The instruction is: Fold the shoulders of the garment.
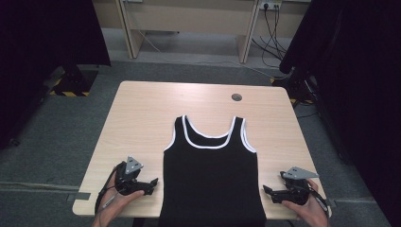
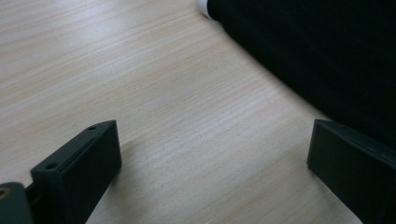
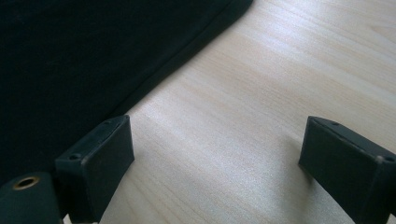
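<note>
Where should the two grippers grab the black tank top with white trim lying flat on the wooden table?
Probably at the side edges of the black tank top with white trim. It lies flat, and the left gripper and right gripper sit open on either side, pointing inward, so each can slide in level from its own side and pinch the hem.

A light wooden table (image 1: 142, 123) with a grommet hole (image 1: 236, 97), desk (image 1: 189, 19) and cables (image 1: 274, 33) behind

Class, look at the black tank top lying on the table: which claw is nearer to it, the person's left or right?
Left, narrowly. The left claw sits just off the edge of the tank top, open, over bare table. The right claw is open too, slightly farther from the opposite edge.
</note>
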`<state>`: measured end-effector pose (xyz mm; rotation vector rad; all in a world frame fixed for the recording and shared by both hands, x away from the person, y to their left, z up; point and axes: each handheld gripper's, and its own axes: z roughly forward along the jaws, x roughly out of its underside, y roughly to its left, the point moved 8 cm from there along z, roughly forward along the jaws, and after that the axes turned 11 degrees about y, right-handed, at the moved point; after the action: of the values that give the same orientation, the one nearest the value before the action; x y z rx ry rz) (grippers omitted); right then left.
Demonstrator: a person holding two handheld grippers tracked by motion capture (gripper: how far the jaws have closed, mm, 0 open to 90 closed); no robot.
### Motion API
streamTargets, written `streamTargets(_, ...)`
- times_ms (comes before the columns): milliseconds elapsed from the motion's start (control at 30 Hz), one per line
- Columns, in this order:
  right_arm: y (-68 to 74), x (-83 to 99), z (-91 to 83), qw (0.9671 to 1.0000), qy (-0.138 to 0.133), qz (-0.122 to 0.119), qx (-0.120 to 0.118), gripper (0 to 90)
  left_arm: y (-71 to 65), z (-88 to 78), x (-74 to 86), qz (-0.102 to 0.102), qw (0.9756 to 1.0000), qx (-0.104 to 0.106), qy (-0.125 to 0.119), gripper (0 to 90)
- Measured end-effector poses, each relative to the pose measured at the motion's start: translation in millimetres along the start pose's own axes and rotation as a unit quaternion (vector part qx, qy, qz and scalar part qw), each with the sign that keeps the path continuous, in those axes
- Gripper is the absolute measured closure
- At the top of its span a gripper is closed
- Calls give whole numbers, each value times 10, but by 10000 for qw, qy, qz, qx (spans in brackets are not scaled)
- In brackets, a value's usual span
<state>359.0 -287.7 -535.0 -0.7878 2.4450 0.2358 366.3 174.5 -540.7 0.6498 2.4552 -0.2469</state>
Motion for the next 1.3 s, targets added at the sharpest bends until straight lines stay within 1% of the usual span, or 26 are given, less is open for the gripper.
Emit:
streamTargets(167,4,1,0,10000,4,20,-10,101,-35,3,-32,-7,9999,105,-22,18)
streamTargets(467,5,0,1,10000,10,13,-16,98,-86,7,-152,108,9997,197,-48,18)
streamTargets(633,1,-4,5,10000,15,-4,-17,94,-62,48,-257,129,9997,207,-68,21)
streamTargets(733,1,-4,5,10000,13,-5,-17,93,-46,73,-324,103,9996,253,-76,23)
streamTargets(800,1,-4,5,10000,15,-4,-18,93,-38,84,-359,92,9996,248,-79,24)
streamTargets(1000,1,-4,6,10000,14,-4,-18,93,-29,96,-428,87,9996,252,-82,27)
streamTargets(1100,0,-4,6,10000,16,-9,-21,93,-24,111,-471,117,9996,240,-66,28)
streamTargets(1200,0,-5,6,10000,15,-11,-21,93,-21,135,-527,86,9996,236,-85,28)
streamTargets(1300,0,-5,7,10000,12,-10,-23,93,2,157,-624,48,9996,236,-132,29)
